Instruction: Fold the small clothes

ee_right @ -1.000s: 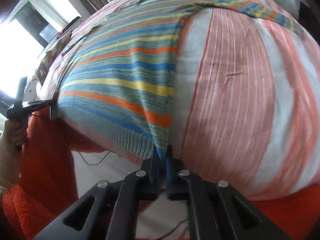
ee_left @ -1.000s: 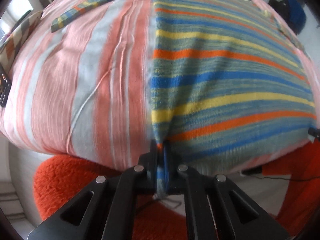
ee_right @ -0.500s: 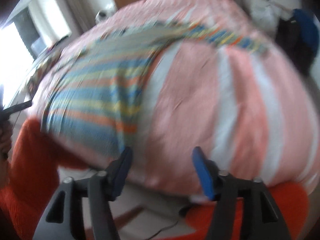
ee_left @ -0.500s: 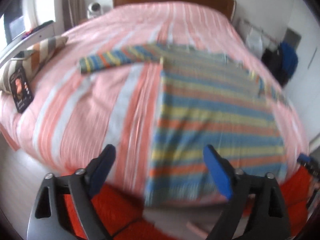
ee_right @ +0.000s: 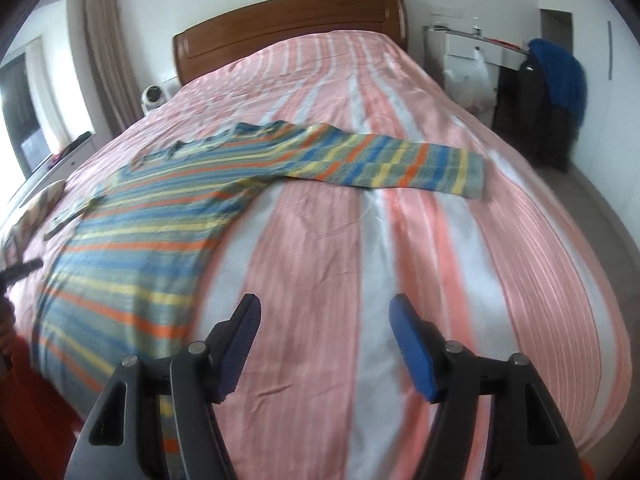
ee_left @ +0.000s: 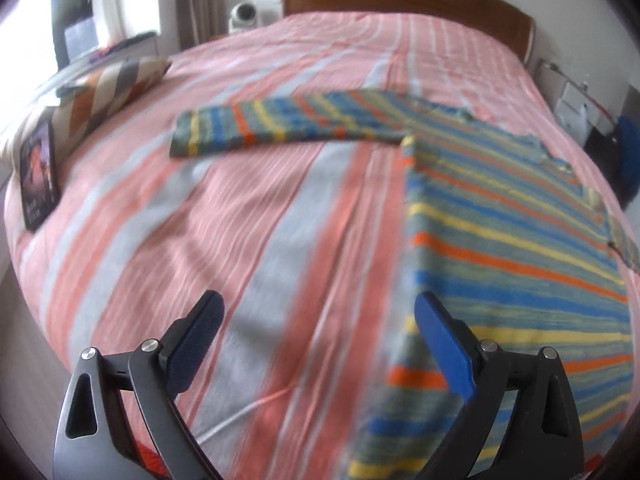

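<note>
We hold both grippers spread wide and empty above the foot of the striped bedspread (ee_right: 460, 240). The striped sweater (ee_left: 500, 240) lies flat, hem toward us, its long axis running toward the headboard (ee_right: 288, 20). It lies just right of our left gripper (ee_left: 320, 328) and left of our right gripper (ee_right: 324, 320), whose side's sleeve (ee_right: 400, 160) stretches crosswise, probably folding first.

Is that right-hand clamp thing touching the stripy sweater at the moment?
Apart. In the right wrist view the right gripper stands wide open above the bedspread, nothing between its fingers; the sweater lies off to one side.
</note>
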